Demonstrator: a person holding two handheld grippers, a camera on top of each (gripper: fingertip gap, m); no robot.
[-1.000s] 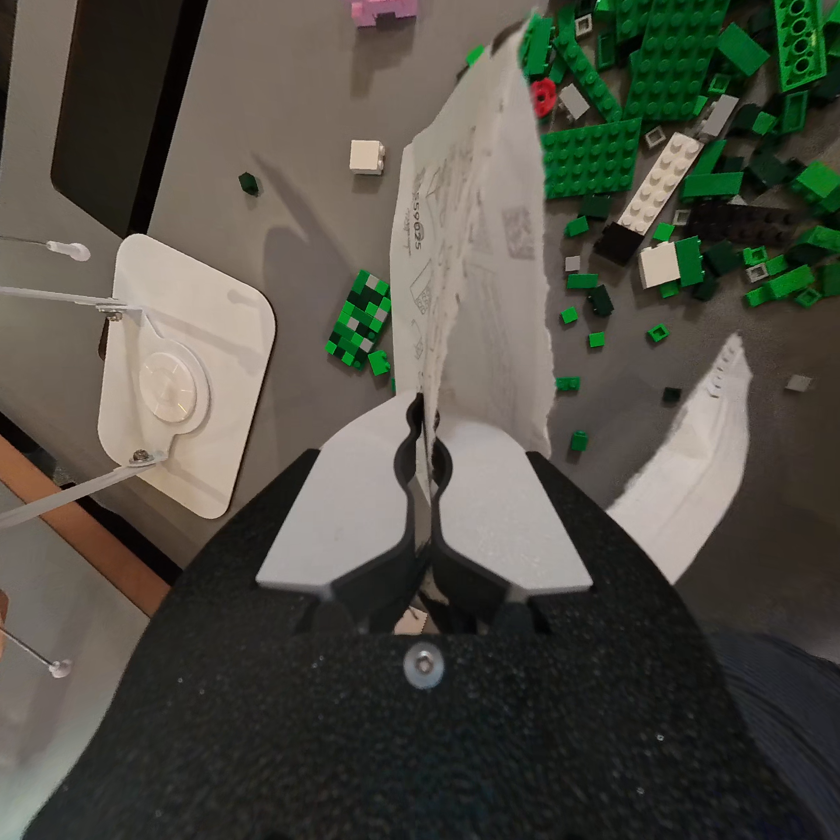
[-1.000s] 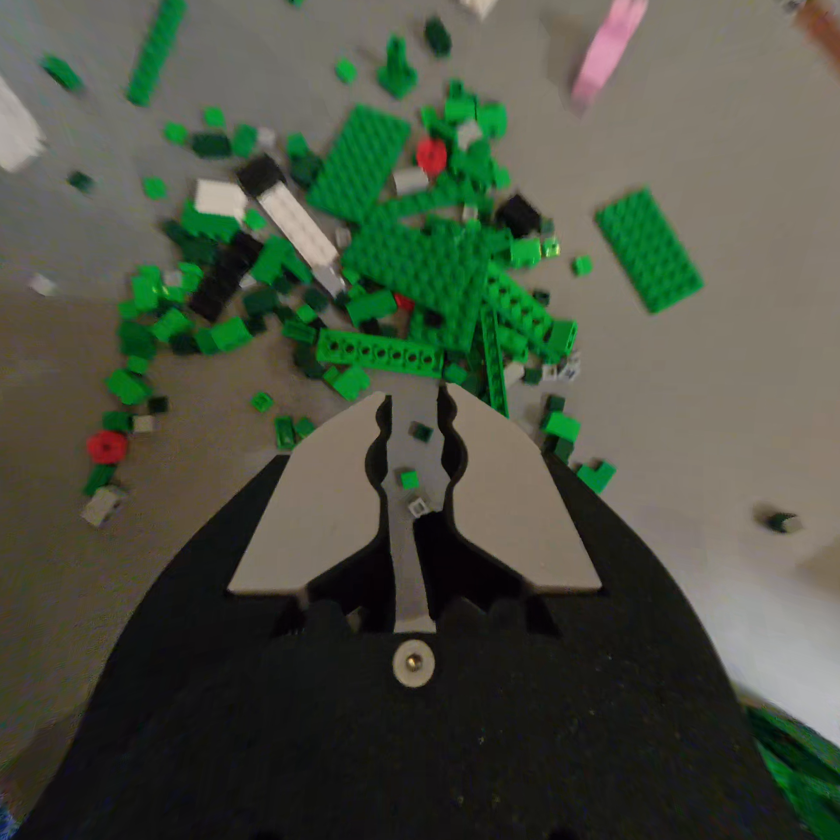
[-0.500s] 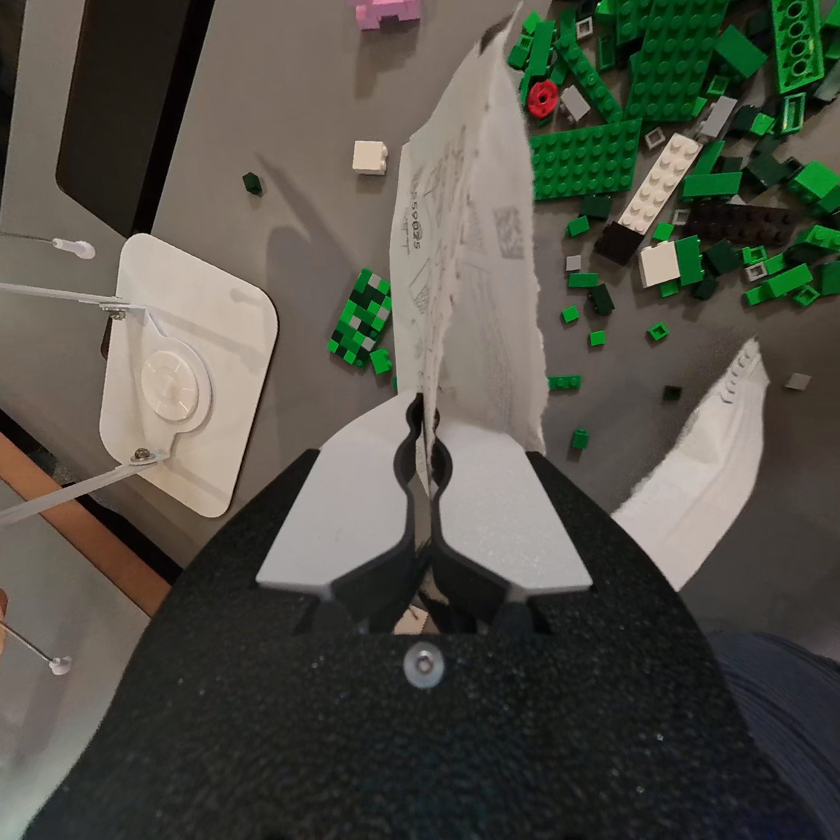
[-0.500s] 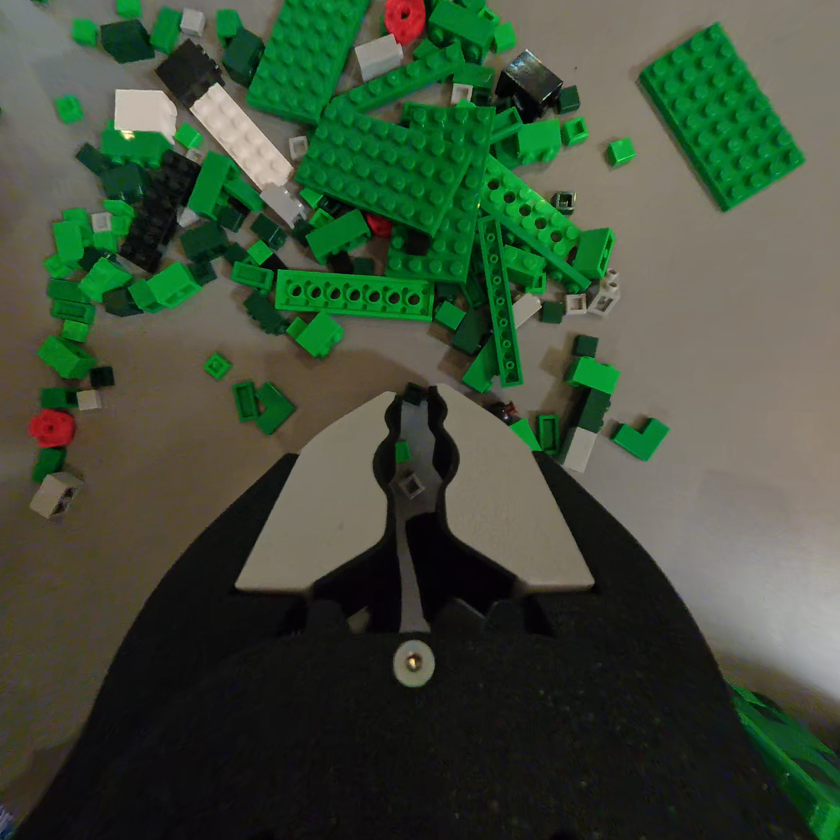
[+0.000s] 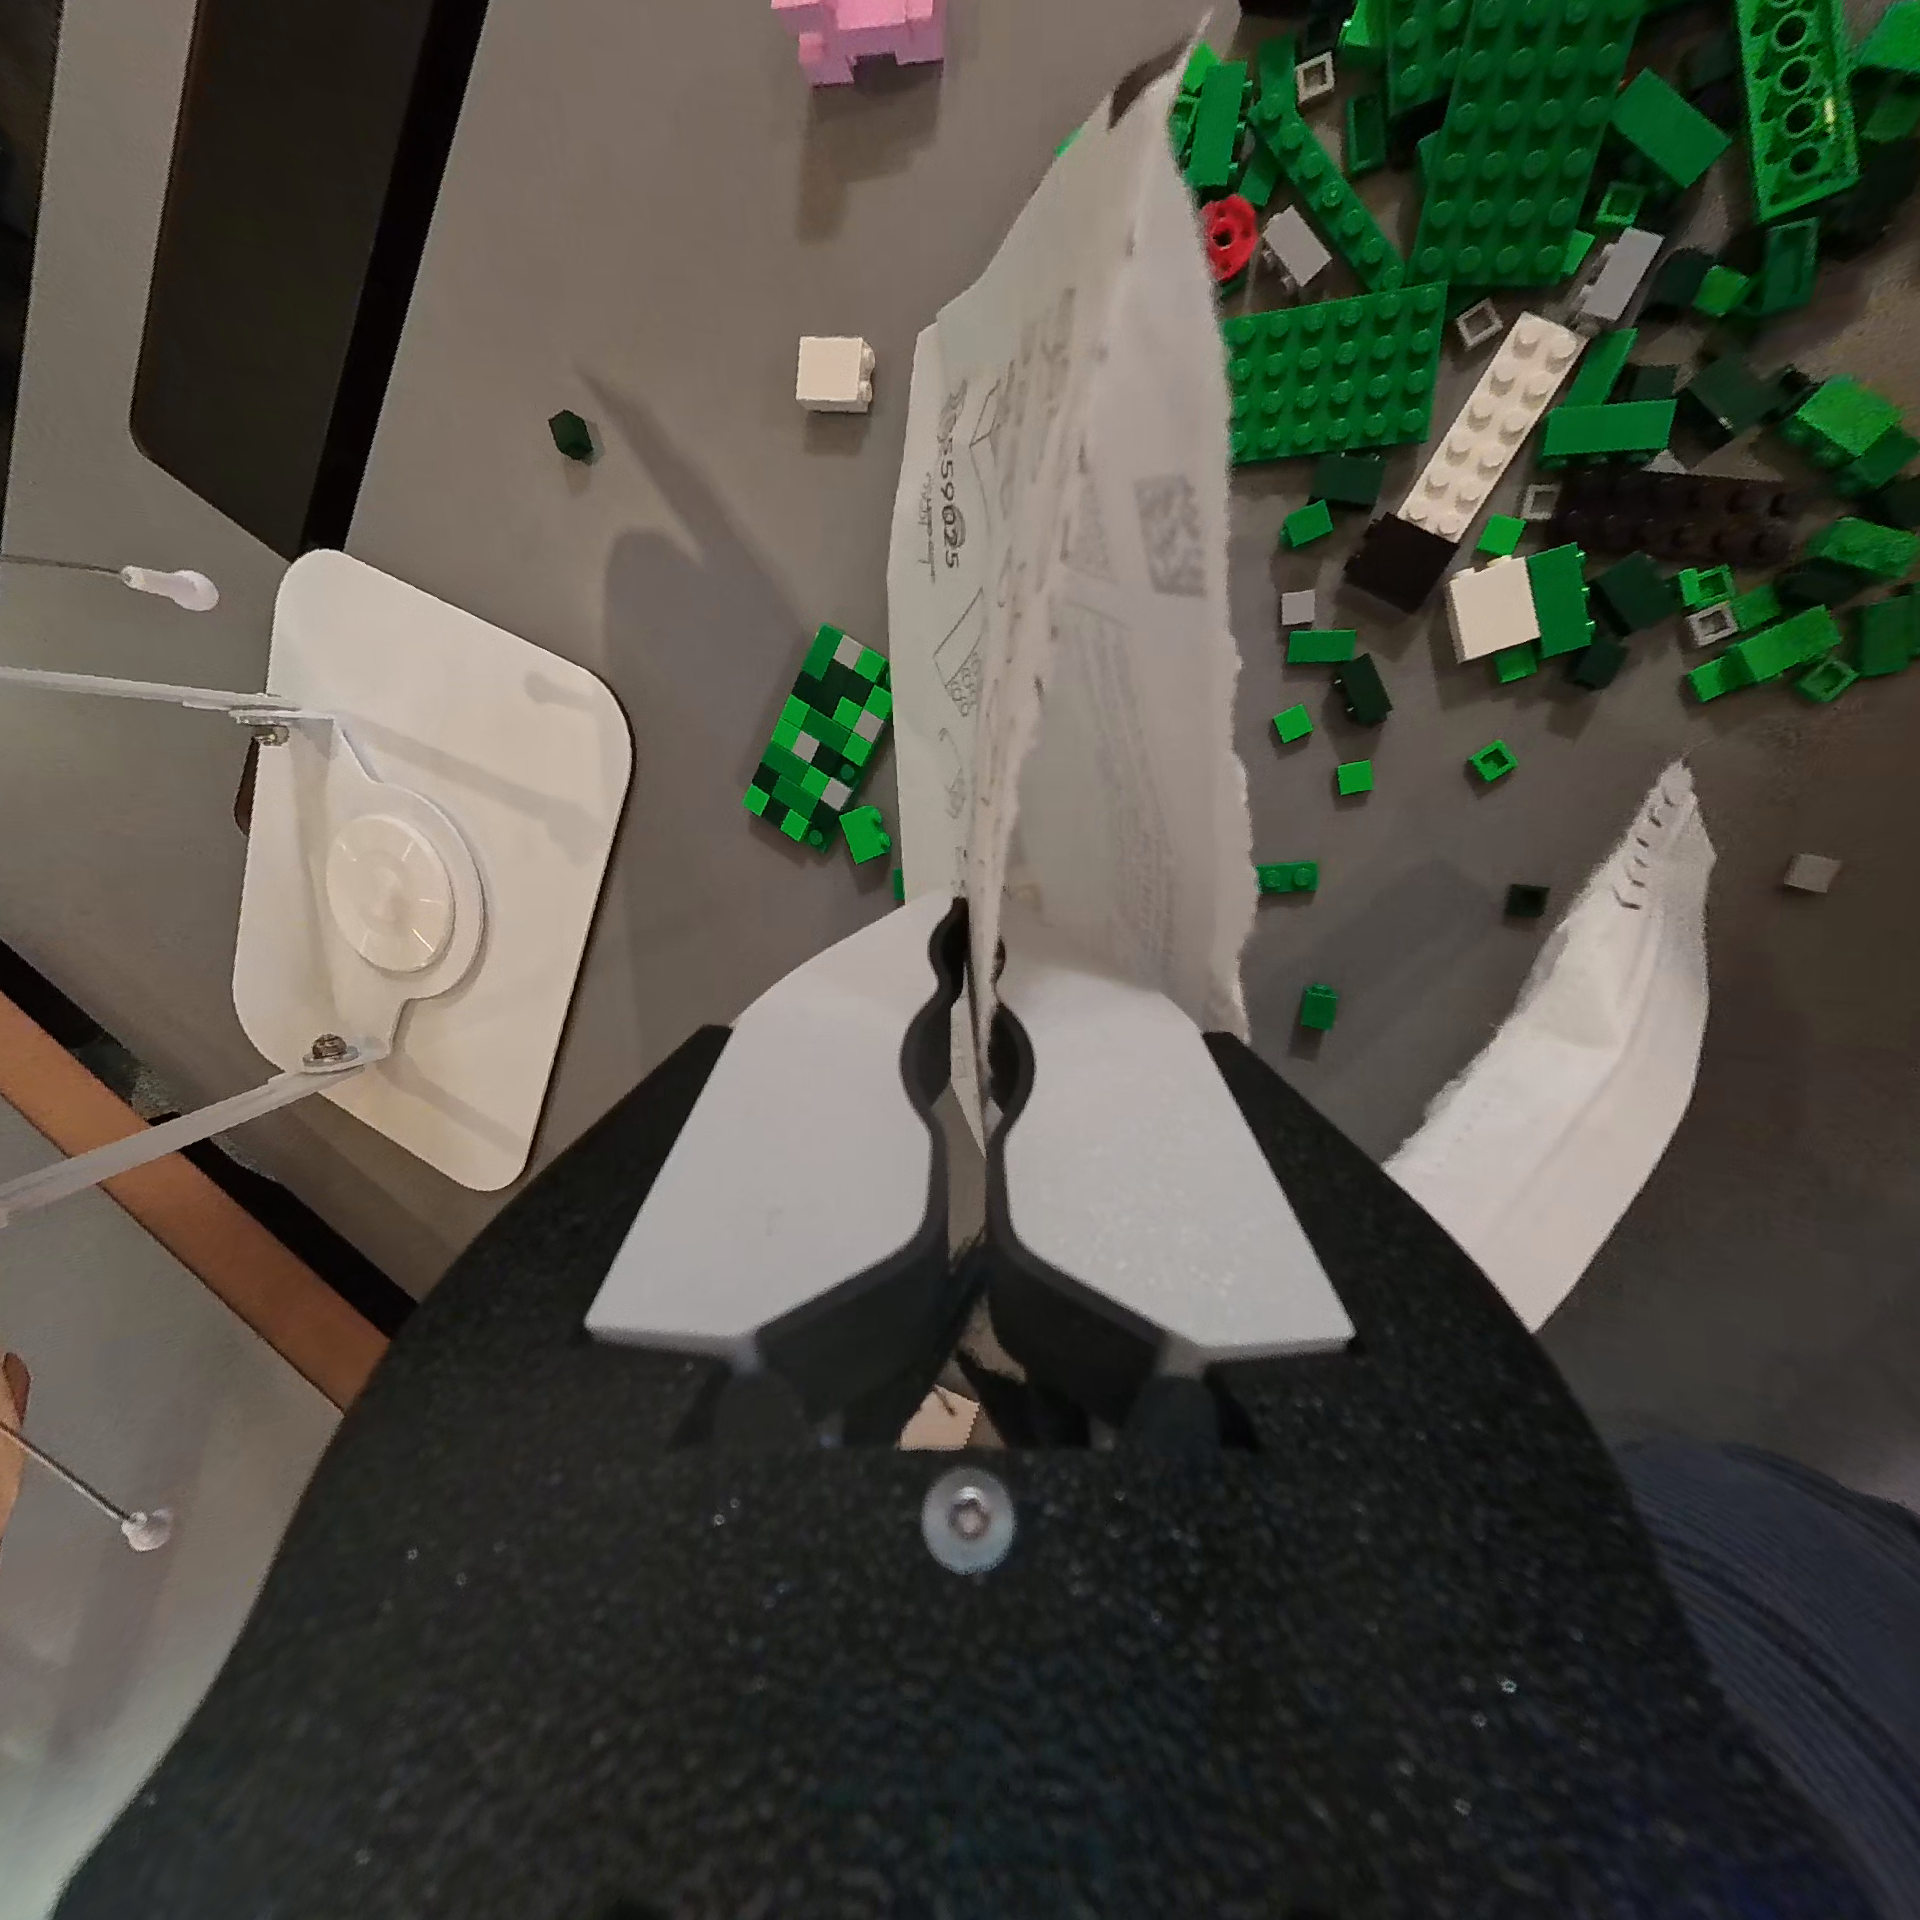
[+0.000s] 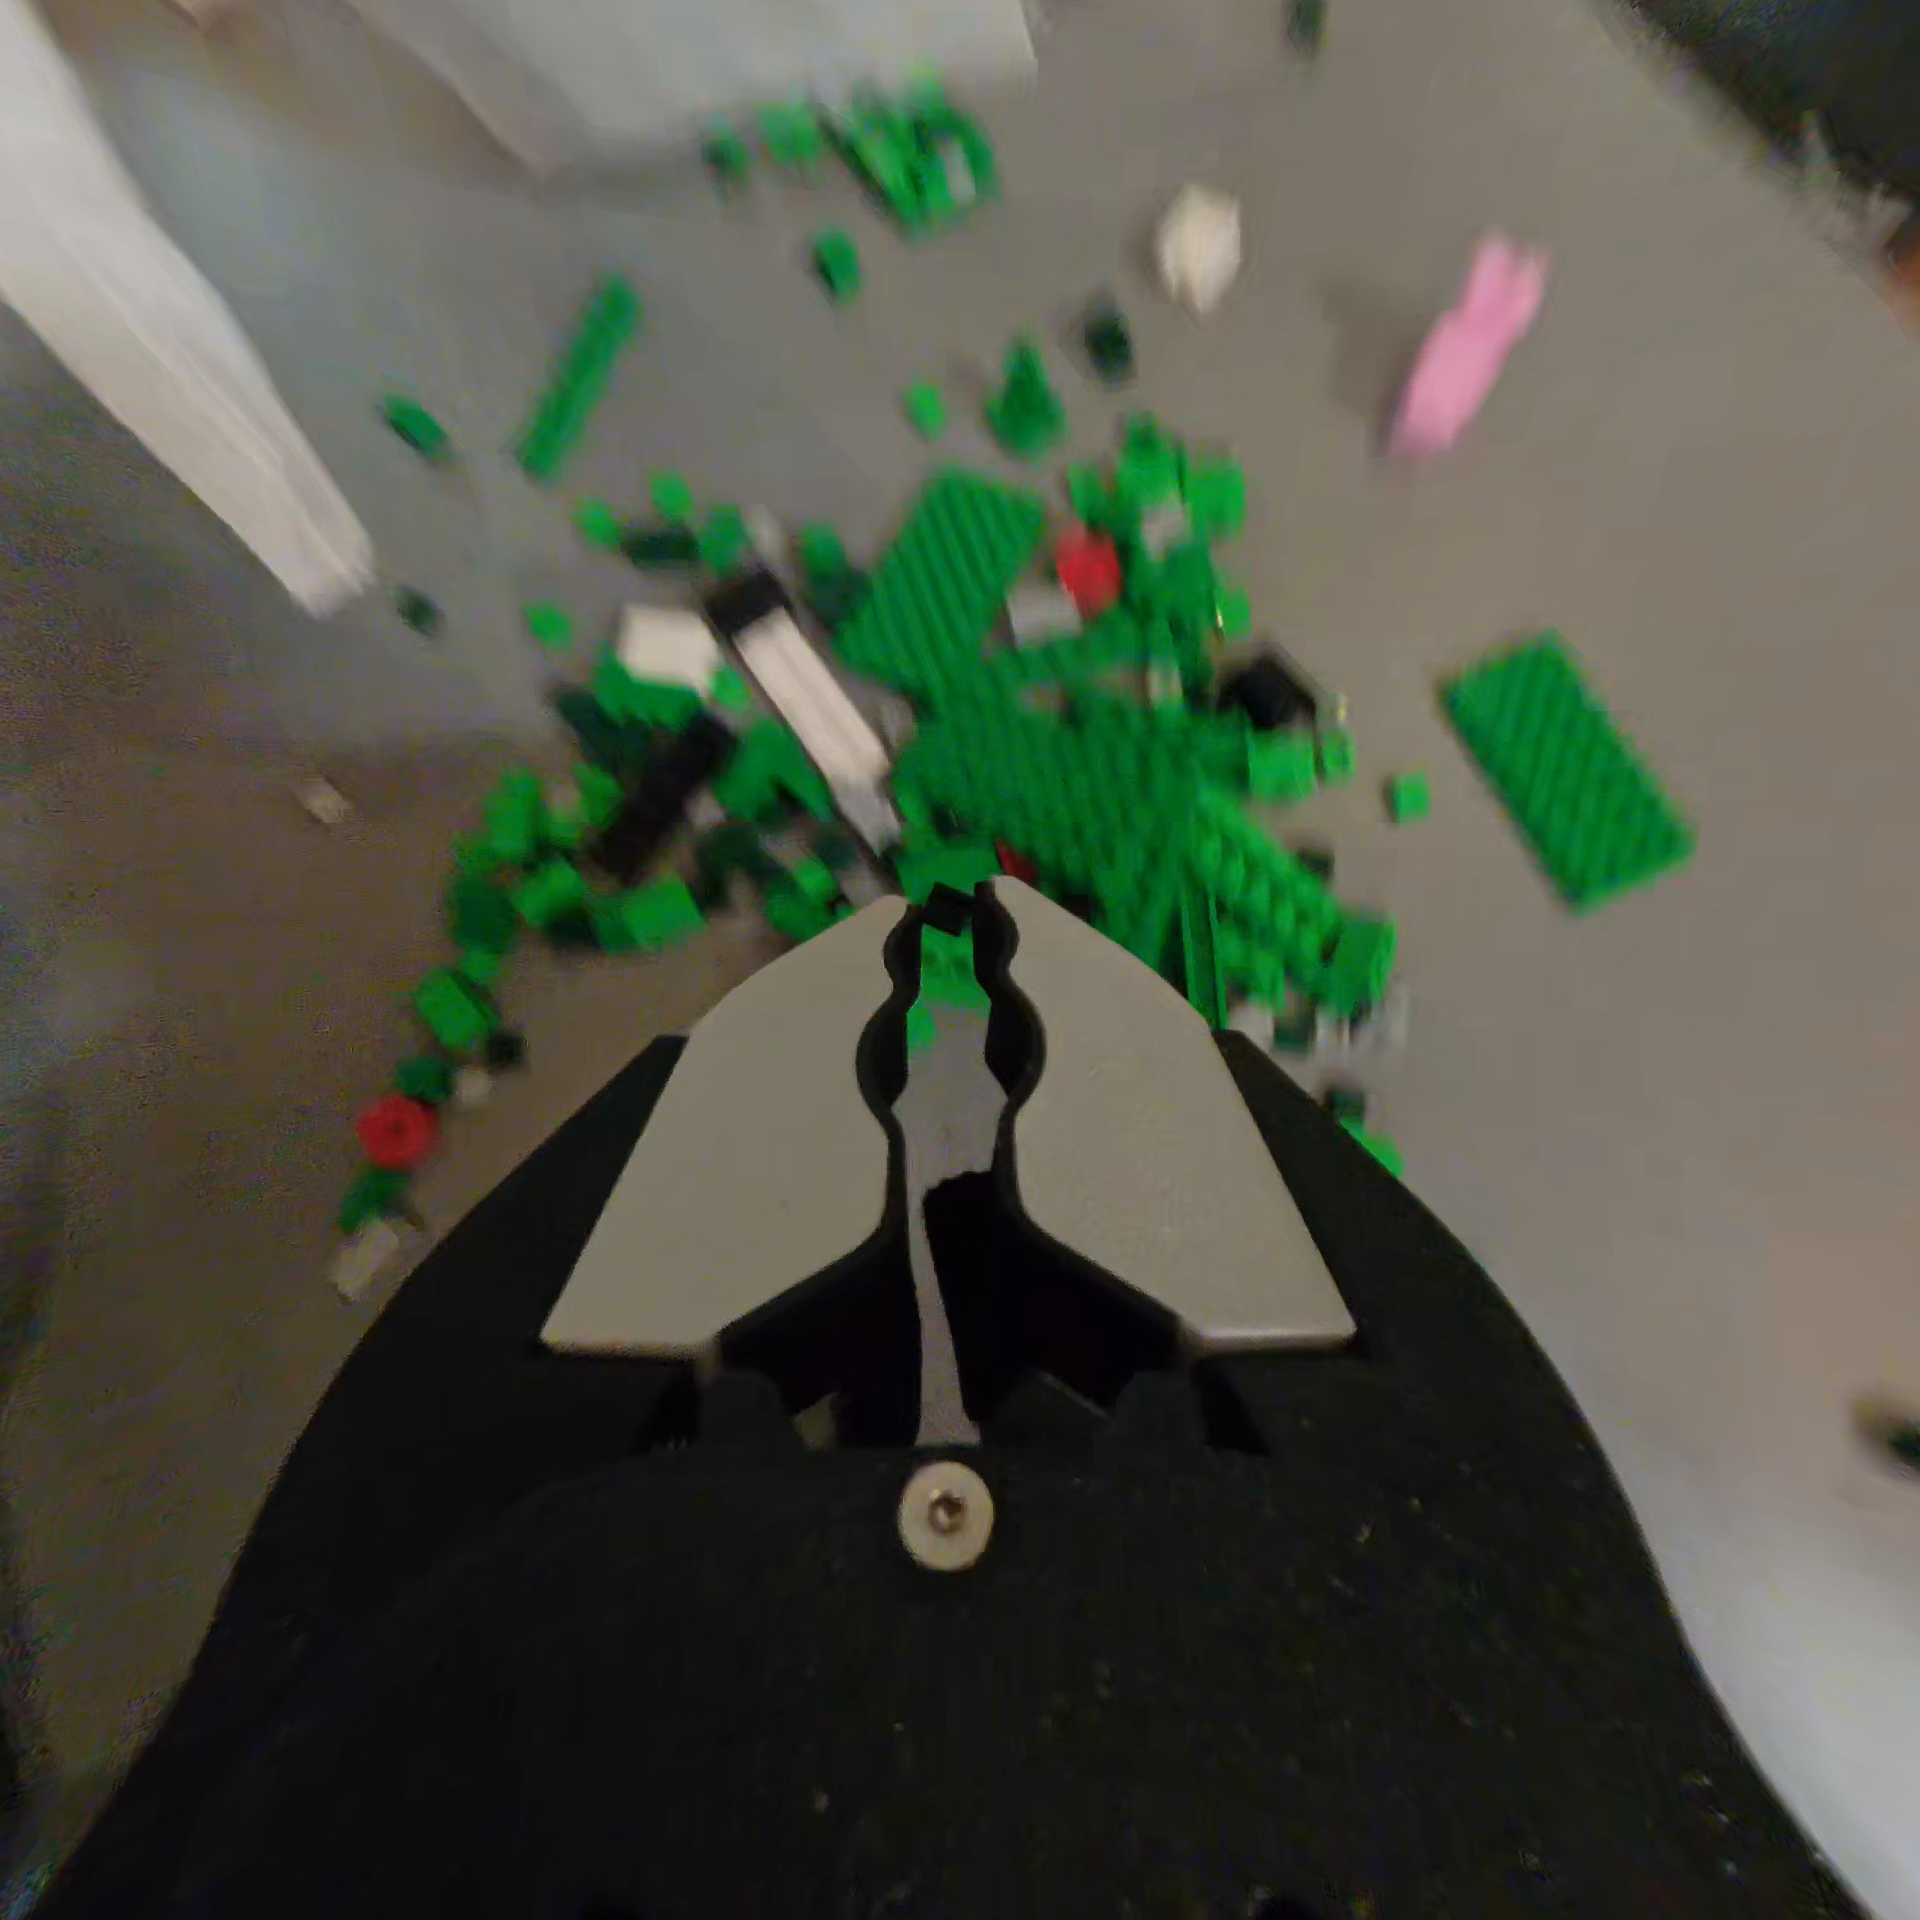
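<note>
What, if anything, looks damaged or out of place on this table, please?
The paper bag clamped in the left gripper has ragged, torn edges and stands open above the grey table. Green bricks lie scattered loose beside it, and a torn white strip lies apart near the gripper.

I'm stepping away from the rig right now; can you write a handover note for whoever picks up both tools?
The left tool: shut on the torn printed paper bag, held upright above the grey table.
The right tool: shut on a small dark brick, above the green brick pile; view blurred.
On the table: a white paper strip right of the left tool, a pink piece beyond the pile.
Bricks lie loose.
</note>
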